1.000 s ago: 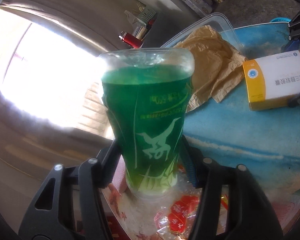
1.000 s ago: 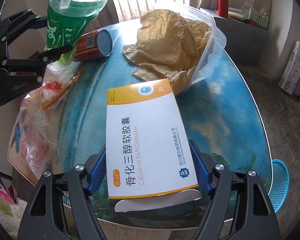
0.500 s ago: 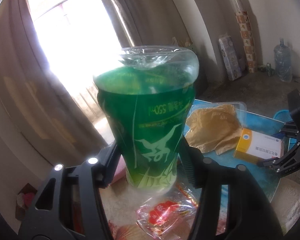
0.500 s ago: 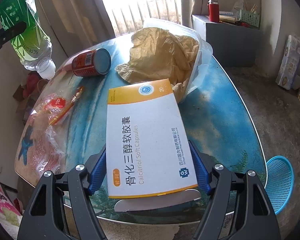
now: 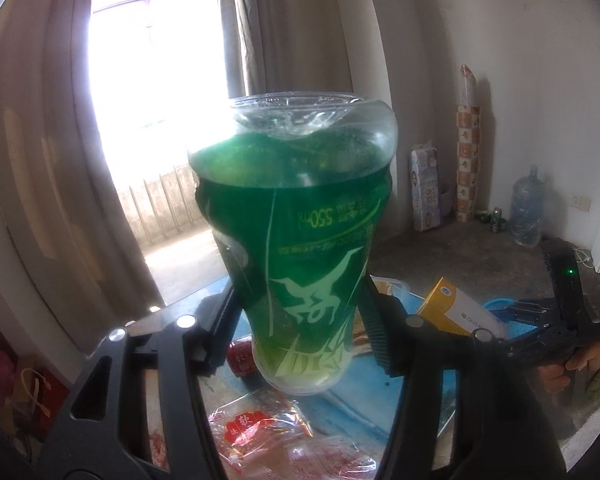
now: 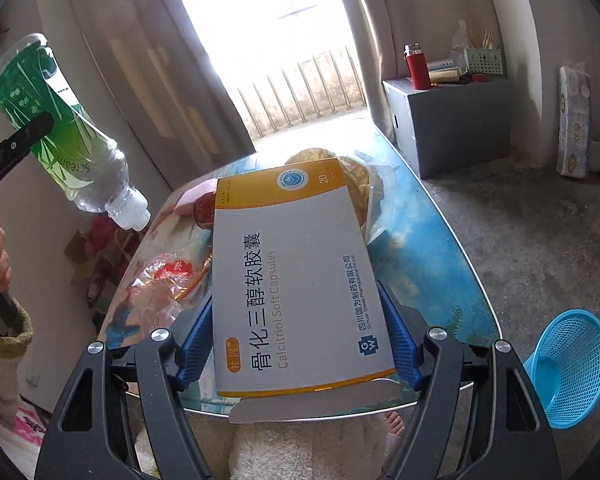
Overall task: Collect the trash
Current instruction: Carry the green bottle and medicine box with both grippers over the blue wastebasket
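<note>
Sitting clamped between left jaws, bottle (image 5: 300, 264); box (image 6: 300, 276) between right jaws.

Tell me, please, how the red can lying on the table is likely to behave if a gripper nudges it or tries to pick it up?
The red can seems to lie on its side on the table, so a nudge would probably set it rolling. Its smooth round wall may slip between pads. It looks small and is likely light, though whether it is empty cannot be told.

Bare blue table (image 6: 428, 240) at right; wrappers (image 6: 160, 284) crowd its left side.
</note>
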### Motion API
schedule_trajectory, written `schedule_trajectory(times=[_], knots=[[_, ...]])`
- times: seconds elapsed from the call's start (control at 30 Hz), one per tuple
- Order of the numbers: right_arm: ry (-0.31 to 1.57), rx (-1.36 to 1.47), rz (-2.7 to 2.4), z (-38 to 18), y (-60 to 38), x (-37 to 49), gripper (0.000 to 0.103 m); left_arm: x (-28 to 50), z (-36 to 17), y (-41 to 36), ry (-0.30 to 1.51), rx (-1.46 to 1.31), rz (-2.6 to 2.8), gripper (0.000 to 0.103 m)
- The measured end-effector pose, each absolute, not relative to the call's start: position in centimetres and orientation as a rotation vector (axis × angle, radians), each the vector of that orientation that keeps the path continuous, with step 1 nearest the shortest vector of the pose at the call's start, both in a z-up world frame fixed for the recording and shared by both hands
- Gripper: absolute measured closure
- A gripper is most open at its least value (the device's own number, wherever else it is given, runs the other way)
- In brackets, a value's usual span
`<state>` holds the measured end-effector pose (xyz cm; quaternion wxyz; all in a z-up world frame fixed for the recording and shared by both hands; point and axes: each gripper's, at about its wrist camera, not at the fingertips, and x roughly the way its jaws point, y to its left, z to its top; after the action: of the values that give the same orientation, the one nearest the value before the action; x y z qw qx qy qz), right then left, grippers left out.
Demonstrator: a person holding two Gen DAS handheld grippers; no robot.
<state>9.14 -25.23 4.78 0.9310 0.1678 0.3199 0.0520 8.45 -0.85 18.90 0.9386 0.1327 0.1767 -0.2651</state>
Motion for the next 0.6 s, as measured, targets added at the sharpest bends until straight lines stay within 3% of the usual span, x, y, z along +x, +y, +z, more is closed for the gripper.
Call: schedule_trajectory(times=[0.3,0.6], knots=[[0.512,0.458,-0.057,6.4,-32.3,-1.1,0.031,4.2,18.6,-9.3,0.375,0.198,-0.821,0.05],[0.568,0.584,-0.357,1.3,-40.2,-10.8,0.031,2.6,11.9,-22.8,0.562,0.155,-1.135,0.05]])
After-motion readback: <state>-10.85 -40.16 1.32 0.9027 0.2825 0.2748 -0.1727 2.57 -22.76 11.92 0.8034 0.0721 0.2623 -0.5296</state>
